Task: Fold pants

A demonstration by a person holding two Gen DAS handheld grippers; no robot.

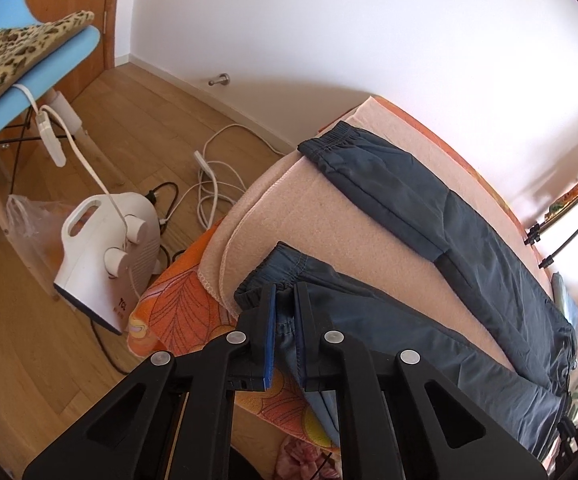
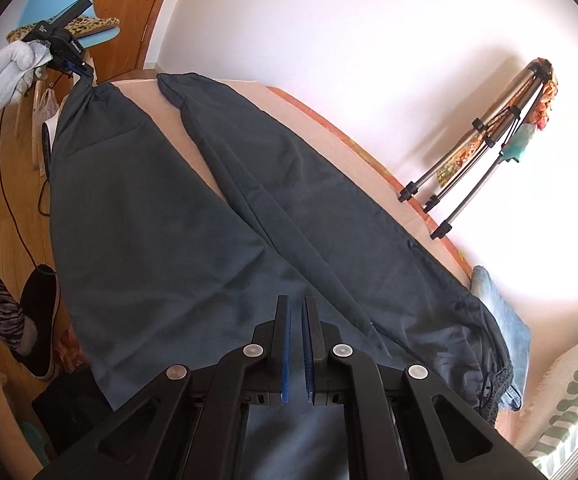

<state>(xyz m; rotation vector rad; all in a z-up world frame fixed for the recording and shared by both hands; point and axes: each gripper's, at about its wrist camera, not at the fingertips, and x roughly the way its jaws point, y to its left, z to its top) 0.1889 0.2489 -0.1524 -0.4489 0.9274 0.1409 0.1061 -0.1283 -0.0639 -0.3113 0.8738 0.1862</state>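
Here your left gripper (image 1: 285, 300) pinched the cuff and your right gripper (image 2: 297, 320) the waist of the dark slate thin-fabric pants (image 2: 161, 208), lower frame, over the bed (image 1: 329, 220): light, limp, slippery, best held at hems.

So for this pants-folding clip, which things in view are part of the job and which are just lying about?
Part of the job:
- dark pants
- left gripper, shut on a cuff
- right gripper, shut on the waist end
- pink blanket under the pants

Lying about:
- white heater
- blue chair with leopard cushion
- tripod
- white cables
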